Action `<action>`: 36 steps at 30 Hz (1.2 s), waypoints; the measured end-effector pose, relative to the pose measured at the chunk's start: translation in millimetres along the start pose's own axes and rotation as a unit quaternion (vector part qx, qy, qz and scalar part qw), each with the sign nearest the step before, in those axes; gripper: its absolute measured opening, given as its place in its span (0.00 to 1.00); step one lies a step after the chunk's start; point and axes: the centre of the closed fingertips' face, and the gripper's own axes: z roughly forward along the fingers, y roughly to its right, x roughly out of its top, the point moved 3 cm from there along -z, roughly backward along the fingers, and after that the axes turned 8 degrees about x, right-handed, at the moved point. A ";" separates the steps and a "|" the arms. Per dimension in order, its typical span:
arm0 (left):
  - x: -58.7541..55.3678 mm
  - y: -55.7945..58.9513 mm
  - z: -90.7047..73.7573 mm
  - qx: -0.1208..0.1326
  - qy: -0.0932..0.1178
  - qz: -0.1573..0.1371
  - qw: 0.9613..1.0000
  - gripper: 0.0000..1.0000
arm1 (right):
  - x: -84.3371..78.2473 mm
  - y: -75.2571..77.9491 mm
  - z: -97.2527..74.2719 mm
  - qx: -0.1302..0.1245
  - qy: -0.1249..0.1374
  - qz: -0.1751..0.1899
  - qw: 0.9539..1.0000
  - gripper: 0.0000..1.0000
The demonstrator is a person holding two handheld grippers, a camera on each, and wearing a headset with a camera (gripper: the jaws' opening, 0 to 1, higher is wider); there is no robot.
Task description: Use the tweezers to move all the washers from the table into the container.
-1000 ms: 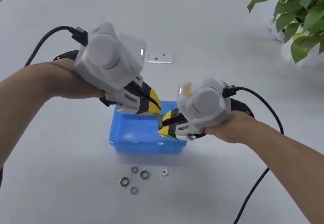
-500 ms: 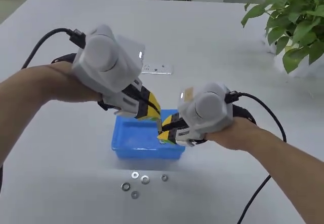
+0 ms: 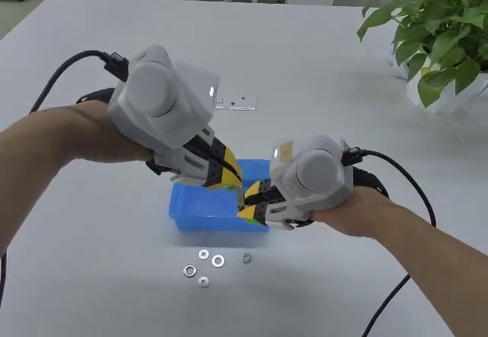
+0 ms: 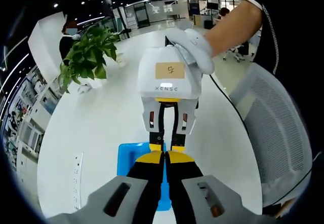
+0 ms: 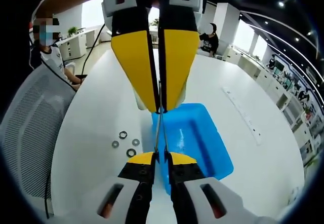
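two grips on one thin pair of tweezers, no washer lifted yet

holding the tweezers (image 5: 159, 118) from both ends: pinched in the left gripper (image 3: 231, 177), jaws squeezed almost flat with just the thin steel between, and pinched again in the right gripper (image 3: 245, 206), closed just as tight. hovering tip to tip above the 3 o'clock part of the blue container (image 3: 183, 216). nothing seen caught in the tweezers' points. no telling from here of any washer already inside the container.

left to fetch: the washers (image 3: 218, 261), a loose cluster of five lying flat on the desk (image 3: 305, 62), near the container at its 6 o'clock and apart from its wall.

likely ways to go wrong from here:

- releasing one gripper before the other has a square hold: would probably let the tweezers swing or drop, into the container or onto the cluster, scattering it.
- squeezing too hard across the blades: would keep the points shut, with no gap to open over a washer.
- gripping off-centre: could twist the points out of line, flicking a washer away instead of lifting it.
- coming down steeply on such thin, flat rings: likely to skid them across the smooth desk.
- sweeping low toward 6 o'clock: could clip the container's rim with a gripper body and shove it onto the cluster.
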 end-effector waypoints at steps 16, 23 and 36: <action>3.8 7.7 1.3 -0.002 -0.001 0.006 1.000 0.05 | -1.9 -7.7 -2.6 -0.005 0.004 0.001 1.000 0.12; 4.0 13.4 4.5 -0.008 0.001 0.005 1.000 0.05 | -6.1 -13.8 -1.6 -0.005 0.006 0.005 1.000 0.12; -4.7 26.5 14.6 -0.024 0.003 -0.003 1.000 0.05 | -18.5 -27.4 8.9 0.006 0.000 0.012 1.000 0.12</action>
